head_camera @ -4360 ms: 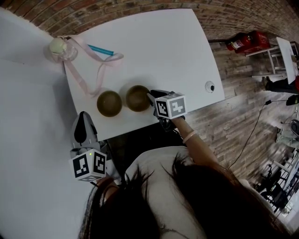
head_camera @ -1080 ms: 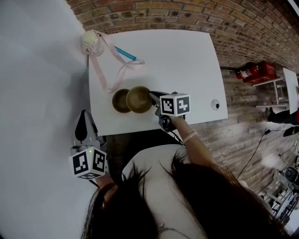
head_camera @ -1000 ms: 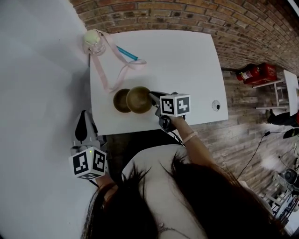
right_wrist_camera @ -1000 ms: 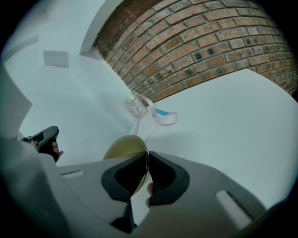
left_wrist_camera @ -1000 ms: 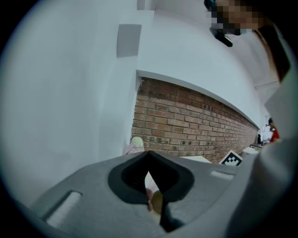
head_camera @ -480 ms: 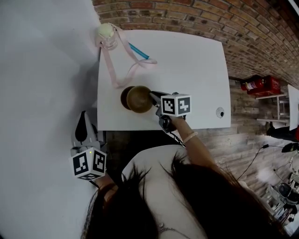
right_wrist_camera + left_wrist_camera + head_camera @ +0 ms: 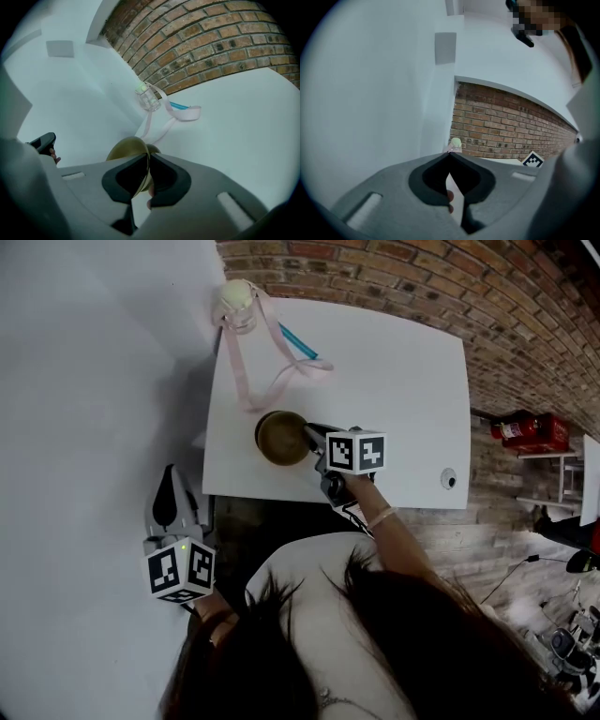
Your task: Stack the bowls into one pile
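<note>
A brass-coloured bowl (image 7: pixel 282 437) is over a second bowl near the white table's (image 7: pixel 394 381) front left edge, hiding nearly all of it in the head view. My right gripper (image 7: pixel 312 438) is shut on the top bowl's right rim. In the right gripper view the held bowl (image 7: pixel 124 152) is tilted, and the lower bowl's (image 7: pixel 153 150) edge peeks out behind it. I cannot tell whether the two bowls touch. My left gripper (image 7: pixel 169 482) hangs off the table at the lower left, shut and holding nothing.
At the table's far left corner stands a small clear bottle (image 7: pixel 236 304) with a pale cap, a pink strap (image 7: pixel 272 381) and a blue stick (image 7: pixel 298 343) trailing from it. A small round fitting (image 7: pixel 449 478) sits at the table's right edge. A white wall (image 7: pixel 94 381) runs along the left.
My right gripper has carried its bowl leftward until it covers the second bowl, which stood beside it before. The left gripper has stayed put.
</note>
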Available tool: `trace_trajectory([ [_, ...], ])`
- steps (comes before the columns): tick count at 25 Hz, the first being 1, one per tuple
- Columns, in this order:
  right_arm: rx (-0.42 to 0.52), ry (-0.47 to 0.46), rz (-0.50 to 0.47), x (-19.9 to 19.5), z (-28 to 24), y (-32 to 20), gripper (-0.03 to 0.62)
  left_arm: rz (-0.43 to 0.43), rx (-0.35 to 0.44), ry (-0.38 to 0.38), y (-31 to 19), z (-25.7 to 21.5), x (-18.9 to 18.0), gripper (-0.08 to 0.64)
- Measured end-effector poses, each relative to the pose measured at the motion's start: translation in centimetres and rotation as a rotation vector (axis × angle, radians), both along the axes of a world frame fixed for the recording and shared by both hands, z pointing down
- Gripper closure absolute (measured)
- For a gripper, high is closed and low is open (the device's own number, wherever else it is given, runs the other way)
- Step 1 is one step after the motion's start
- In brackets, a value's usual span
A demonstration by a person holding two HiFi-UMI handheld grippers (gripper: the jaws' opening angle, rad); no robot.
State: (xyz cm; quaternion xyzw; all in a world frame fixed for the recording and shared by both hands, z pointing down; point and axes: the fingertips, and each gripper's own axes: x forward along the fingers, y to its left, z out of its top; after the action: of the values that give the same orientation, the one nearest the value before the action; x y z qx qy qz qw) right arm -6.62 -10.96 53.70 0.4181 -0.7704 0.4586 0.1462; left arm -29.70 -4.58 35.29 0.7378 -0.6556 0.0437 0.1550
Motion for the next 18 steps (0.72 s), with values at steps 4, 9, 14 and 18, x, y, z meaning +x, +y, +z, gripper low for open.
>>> trace_trajectory([
  [4, 0.000, 0.012, -0.006, -0.4, 0.3, -0.3, 0.568, -0.028, -0.002, 0.000, 0.5, 0.1, -0.7, 0.560],
  [9, -0.008, 0.026, -0.015, -0.8, 0.7, -0.5, 0.566, -0.055, -0.008, -0.003, 1.1, 0.2, -1.4, 0.560],
  [14, -0.021, 0.037, -0.023, -1.0, 1.3, -0.5, 0.565, -0.076, -0.014, -0.008, 1.6, 0.2, -1.8, 0.560],
  [18, -0.029, 0.048, -0.017, -1.0, 1.6, -0.8, 0.565, -0.085, -0.016, -0.011, 1.8, 0.2, -1.9, 0.560],
])
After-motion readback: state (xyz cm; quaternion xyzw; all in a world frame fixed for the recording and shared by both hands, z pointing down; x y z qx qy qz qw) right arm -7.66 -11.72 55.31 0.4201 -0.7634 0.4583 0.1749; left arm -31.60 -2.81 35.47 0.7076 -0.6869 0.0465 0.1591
